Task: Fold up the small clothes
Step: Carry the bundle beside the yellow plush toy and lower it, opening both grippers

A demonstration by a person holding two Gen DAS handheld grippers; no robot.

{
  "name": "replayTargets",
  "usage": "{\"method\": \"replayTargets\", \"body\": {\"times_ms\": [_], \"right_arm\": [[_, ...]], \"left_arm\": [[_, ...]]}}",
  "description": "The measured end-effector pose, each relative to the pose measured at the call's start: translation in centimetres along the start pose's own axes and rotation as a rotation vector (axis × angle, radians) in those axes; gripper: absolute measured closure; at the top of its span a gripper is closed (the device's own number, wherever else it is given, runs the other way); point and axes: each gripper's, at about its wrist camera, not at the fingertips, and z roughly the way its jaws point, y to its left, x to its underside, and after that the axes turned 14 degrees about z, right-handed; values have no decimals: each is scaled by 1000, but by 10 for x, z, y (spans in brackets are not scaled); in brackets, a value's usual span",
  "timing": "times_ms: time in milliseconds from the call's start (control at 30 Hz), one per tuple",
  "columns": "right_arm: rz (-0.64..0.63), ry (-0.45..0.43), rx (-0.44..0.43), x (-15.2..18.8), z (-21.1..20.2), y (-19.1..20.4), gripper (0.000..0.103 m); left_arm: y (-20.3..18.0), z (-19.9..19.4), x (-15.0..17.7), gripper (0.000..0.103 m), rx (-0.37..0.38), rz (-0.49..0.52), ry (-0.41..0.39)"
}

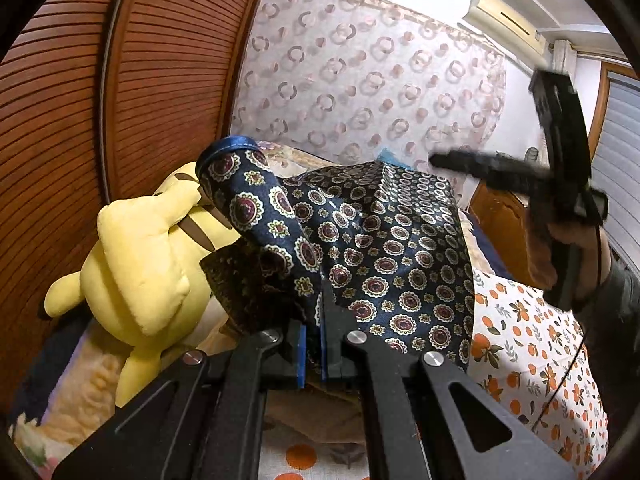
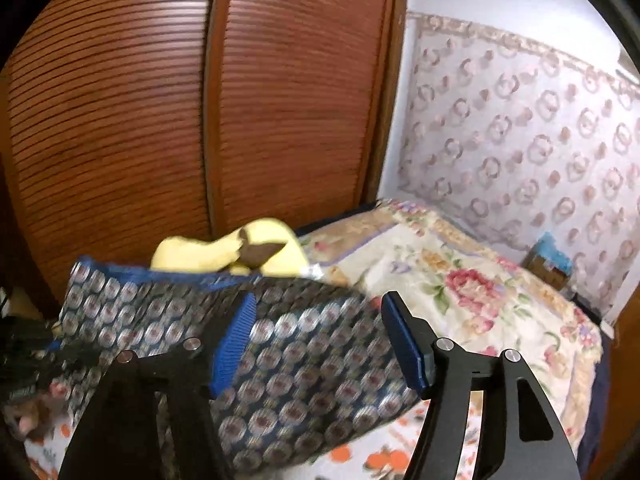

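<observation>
No readable brand, label or writing anywhere in either view. Left gripper (image 1: 314, 354) pinched nearly shut, blue pads clamped on an edge of the navy patterned garment (image 1: 360, 240), which hangs lifted above the bed, one blue-trimmed corner sticking up at its top. Right gripper (image 2: 320, 344) spread wide, blue pads well apart, nothing pressed between them; garment (image 2: 280, 360) seen blurred behind and below the fingers, no contact with the pads that can be told. Same right gripper visible in the left wrist view (image 1: 532, 184), blurred, up beside the right edge of the cloth, held by a hand (image 1: 560, 252) with a dark sleeve. Part of the other hand (image 2: 32, 416) in the lower left corner of the right wrist view. Under the garment, a white sheet with orange fruit print (image 1: 532, 344) along the near edge of the bed; farther back, a cream floral blanket (image 2: 460, 280) toward the far edge by the patterned curtain (image 1: 380, 80). Yellow plush toy (image 1: 144, 256) lying at the left edge of the bed against the brown slatted wardrobe doors (image 2: 160, 100). White air conditioner (image 1: 504, 20) high on the wall.
</observation>
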Motion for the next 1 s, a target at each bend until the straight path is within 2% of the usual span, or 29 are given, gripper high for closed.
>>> {"method": "replayTargets", "body": {"times_ms": [133, 200, 467, 533, 633, 667, 700, 733, 767, 800, 867, 1000], "right_arm": [[-7, 80, 17, 19, 20, -6, 36], [28, 111, 14, 20, 36, -12, 36], [82, 156, 1, 16, 83, -18, 36], [92, 143, 8, 14, 81, -17, 36], [99, 129, 32, 20, 73, -18, 36], [95, 123, 40, 24, 69, -16, 36], [93, 114, 49, 23, 65, -14, 36], [93, 108, 51, 28, 60, -10, 36], [95, 102, 48, 28, 55, -7, 36], [97, 96, 46, 31, 50, -4, 36], [99, 86, 44, 35, 41, 2, 36], [101, 67, 39, 45, 20, 14, 36]], "left_arm": [[-2, 0, 6, 98, -3, -11, 9], [-4, -1, 10, 98, -3, -12, 15], [-9, -4, 9, 98, -21, 6, 24], [-10, -5, 7, 93, -31, 10, 27], [-12, -10, 5, 80, -58, 41, 22], [-12, -11, 4, 73, -55, 48, 18], [-13, -15, 4, 61, -52, 59, 9], [-13, -16, 4, 57, -53, 65, 3], [-14, -19, 3, 49, -56, 78, -2], [-14, -21, 2, 32, -60, 86, -7], [-14, -28, 0, 12, -62, 85, -25], [-16, -36, -3, 11, -137, 126, -25]]}}
